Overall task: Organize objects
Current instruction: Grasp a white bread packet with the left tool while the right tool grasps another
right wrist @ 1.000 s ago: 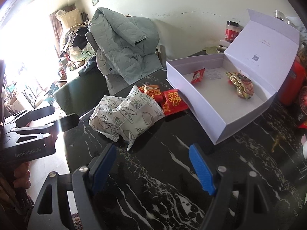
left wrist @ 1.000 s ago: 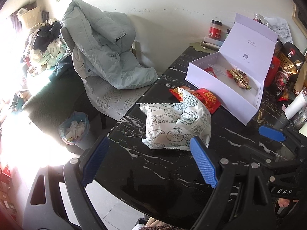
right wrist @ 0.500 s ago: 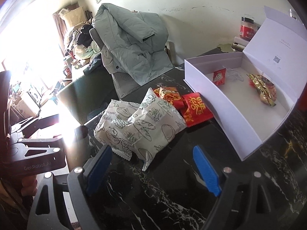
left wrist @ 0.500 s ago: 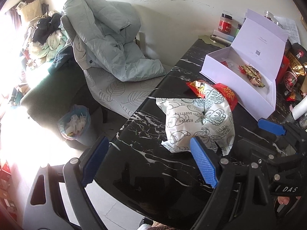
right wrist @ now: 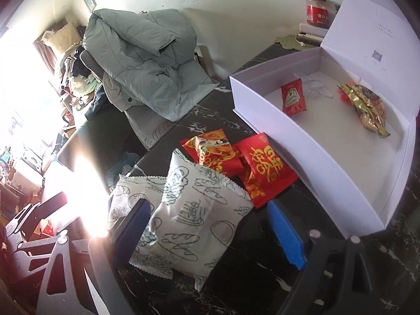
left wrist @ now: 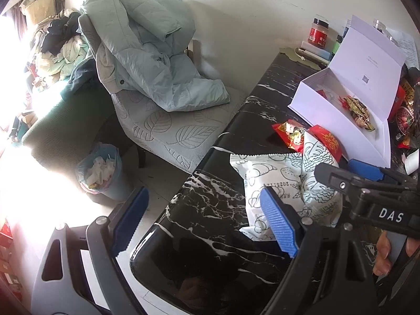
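Now the bread packet [right wrist: 199, 210] lies between the right tongs' [right wrist: 210, 225] parted jaws.

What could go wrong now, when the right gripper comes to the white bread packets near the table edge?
1. The two white bread packets overlap, so the open right gripper, whose jaws have just been opening, may catch both or only a loose seam.
2. They lie near the table edge; a push could send one off.
3. The left gripper is close, so the two may collide.

bare marble table [left wrist: 210, 210] near edge, white box [right wrist: 328, 173] blocking right
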Tool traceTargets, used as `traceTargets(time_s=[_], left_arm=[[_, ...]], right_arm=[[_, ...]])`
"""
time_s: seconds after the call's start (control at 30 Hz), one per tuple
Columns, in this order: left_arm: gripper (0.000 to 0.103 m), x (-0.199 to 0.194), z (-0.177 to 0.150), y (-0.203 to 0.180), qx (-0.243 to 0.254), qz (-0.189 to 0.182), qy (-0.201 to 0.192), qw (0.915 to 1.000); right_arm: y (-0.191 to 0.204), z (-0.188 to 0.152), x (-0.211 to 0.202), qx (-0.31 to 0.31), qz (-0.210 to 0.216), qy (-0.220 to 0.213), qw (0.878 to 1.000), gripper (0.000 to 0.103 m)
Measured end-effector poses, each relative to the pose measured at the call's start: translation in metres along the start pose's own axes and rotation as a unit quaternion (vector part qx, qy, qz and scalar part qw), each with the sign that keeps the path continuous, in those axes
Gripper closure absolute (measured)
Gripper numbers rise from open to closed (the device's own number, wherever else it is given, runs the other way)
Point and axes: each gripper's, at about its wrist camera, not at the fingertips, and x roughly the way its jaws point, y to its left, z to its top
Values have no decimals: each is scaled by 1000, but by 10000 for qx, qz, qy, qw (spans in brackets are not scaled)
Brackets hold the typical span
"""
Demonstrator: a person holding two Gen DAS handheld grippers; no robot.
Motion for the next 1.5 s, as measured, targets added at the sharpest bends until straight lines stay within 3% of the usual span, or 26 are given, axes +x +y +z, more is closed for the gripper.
traceTargets(time_s=[0.23,0.4,0.57,0.83,1.13,1.33,1.5], left_arm=[[17,13,1,-8,56,-317,137,9994],[17,13,2,-15,127,-469,151,9987],[17,12,-1,-25,261,-498,170,9983],[17,17,-5,-36,297,-720,302,9965],[14,30,-5,-47,372,-623,350,9968],[13,50,-9,-52,452,-660,600,9950],[11,52,-9,-59,690,-461,486,9954]], right_arm=[[-20,-7,16,531,411,344,9971,12],[-23,-14,9,472,596,322,9966,30],[-22,-23,1,251,528,324,9978,34],[-38,-37,-16,169,309,233,9991,34],[-42,-49,-22,-46,302,199,9993,34],[-37,-52,-20,-353,323,170,9987,34],[-30,-55,-18,-694,270,29,9972,28]])
